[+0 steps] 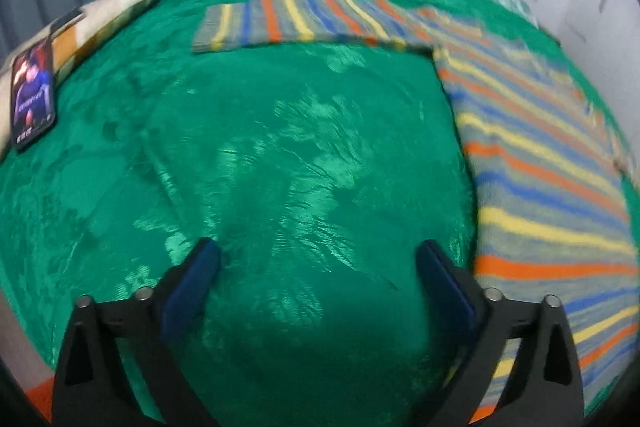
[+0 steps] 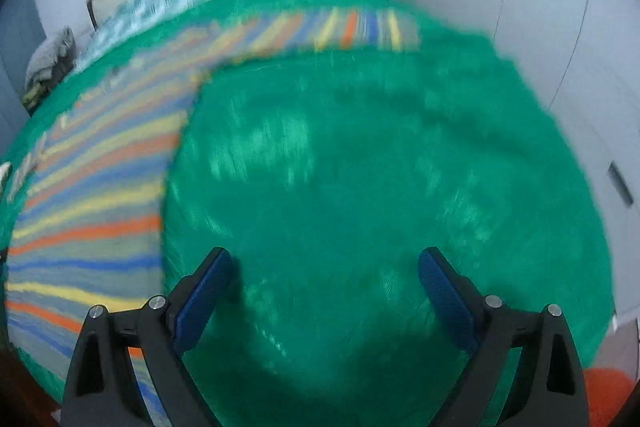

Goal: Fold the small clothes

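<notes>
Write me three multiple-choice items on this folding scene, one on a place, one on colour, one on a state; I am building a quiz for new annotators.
1. In the left wrist view, where does the striped garment lie relative to the left gripper?
A. To its right and ahead
B. Between its fingers
C. Under the phone

2. What colour is the blanket under the garment?
A. Red
B. Green
C. White

3. How do the right gripper's fingers stand?
A. Shut on the garment
C. Shut on nothing
B. Open, holding nothing

Answers: 1 A, the stripes fill the right side and run across the far side of that view, with only blanket between the fingers. 2 B, green plush fills both views. 3 B, the blue pads stand wide apart over bare blanket.
</notes>
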A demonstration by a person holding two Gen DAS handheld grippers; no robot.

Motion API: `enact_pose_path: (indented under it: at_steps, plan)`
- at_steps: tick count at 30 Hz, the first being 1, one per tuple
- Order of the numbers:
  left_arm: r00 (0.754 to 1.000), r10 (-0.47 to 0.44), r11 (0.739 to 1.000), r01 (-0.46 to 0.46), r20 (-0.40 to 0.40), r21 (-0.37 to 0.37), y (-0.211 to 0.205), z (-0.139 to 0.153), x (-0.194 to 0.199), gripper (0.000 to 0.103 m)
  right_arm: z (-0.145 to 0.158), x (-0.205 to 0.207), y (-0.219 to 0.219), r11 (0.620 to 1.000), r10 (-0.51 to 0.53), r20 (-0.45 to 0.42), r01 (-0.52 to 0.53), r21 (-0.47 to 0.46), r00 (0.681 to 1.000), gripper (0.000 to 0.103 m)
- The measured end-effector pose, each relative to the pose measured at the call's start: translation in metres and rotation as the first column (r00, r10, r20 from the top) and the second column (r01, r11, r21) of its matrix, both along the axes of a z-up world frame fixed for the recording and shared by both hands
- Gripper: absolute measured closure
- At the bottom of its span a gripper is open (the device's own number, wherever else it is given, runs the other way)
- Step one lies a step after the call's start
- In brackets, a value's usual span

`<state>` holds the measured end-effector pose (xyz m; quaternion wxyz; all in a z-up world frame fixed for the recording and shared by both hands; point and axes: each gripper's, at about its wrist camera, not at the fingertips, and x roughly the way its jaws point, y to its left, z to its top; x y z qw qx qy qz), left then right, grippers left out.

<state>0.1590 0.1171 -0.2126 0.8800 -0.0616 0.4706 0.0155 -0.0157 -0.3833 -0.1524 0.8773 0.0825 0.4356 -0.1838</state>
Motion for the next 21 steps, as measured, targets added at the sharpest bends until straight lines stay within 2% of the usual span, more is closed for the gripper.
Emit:
enact_pose_path:
  at_steps: [3,7,13,21]
  plan:
    - [1.000,-0.010,0.999,0.010,0.007,0.032,-0.0059,-0.0060,0.0019,0.001,-0.0081,0.0006,0.0033,1.000,0.011,-0.002,-0.011,-0.016,1.000,0.000]
    - [1.000,-0.015,1.000,0.014,0.000,0.022,-0.0048,-0.0063,0.0020,0.001,-0.0128,0.0001,0.0068,0.999,0.008,-0.009,-0.008,-0.037,1.000,0.000]
    - [1.000,-0.009,0.998,0.007,0.021,0.068,-0.0119,-0.0084,-0.0008,0.001,-0.0143,0.0043,0.0060,0.998,0.012,-0.011,-0.013,-0.056,1.000,0.000]
    - [1.000,-0.008,0.998,0.007,0.023,0.068,-0.0111,-0.0083,-0.0010,0.001,-0.0143,0.0034,0.0074,0.998,0.008,-0.009,-0.009,-0.067,1.000,0.000]
